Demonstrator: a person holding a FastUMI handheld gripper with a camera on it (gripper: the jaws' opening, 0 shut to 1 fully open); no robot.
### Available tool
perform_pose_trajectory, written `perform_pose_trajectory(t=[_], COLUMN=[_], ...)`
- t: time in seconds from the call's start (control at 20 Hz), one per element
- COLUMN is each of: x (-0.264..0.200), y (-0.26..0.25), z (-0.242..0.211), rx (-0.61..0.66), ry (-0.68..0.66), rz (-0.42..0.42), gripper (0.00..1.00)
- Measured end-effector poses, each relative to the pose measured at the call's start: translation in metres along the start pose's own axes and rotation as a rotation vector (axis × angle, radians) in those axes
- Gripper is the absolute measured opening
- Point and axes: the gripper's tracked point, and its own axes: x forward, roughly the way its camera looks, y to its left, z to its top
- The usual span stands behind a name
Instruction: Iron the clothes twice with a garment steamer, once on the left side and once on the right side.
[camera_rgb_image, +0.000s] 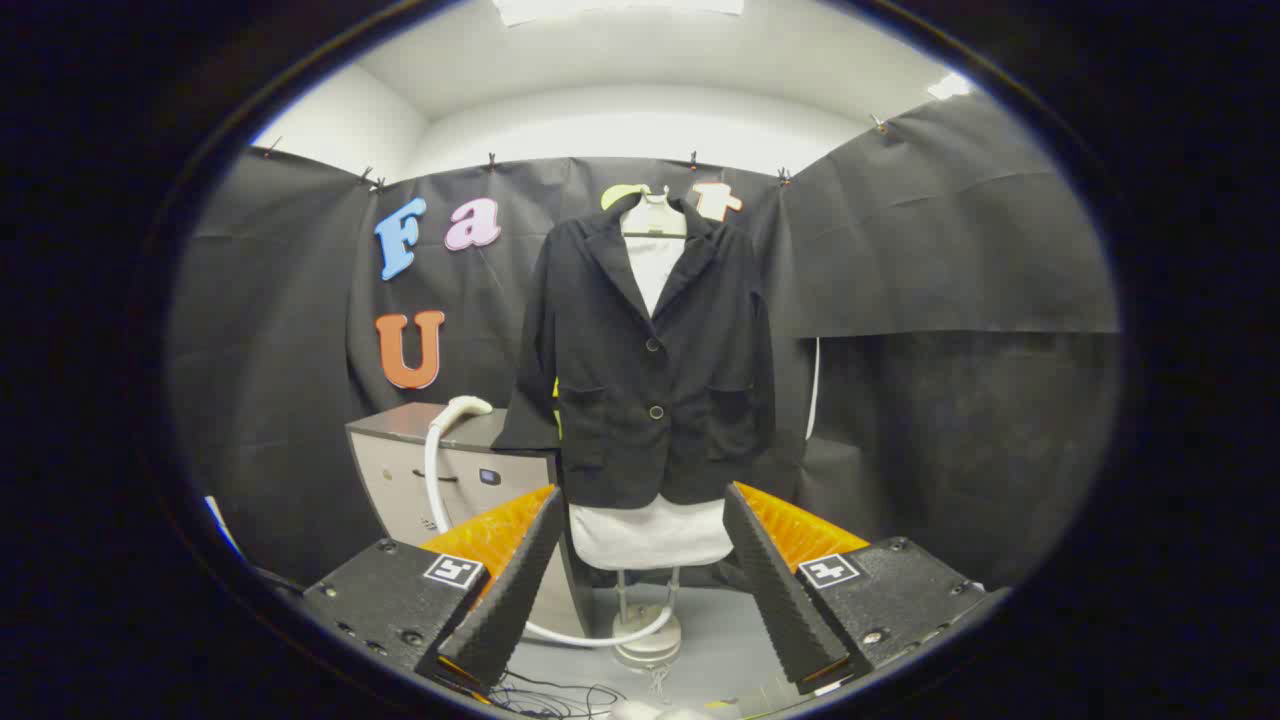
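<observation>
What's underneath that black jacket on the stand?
Under the black buttoned jacket a white garment shows at the collar and below the hem; the rest is covered. Beneath stands a metal pole with a round base. The open hand-held gripper holds nothing.

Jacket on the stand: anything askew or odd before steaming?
Nothing stands out. The black jacket hangs straight and buttoned on its hanger, beyond the open, empty claw. The steamer head rests on the cabinet beside it, untouched.
</observation>
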Motion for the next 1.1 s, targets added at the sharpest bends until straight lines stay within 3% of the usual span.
perform_pose_trajectory(t=[0.75,1.1], x=[0.016,0.061], y=[0.021,0.056], z=[-0.001,0.015], rx=[-0.004,0.007], ry=[0.019,0.037], rz=[-0.017,-0.015], gripper=[0.99,0.99])
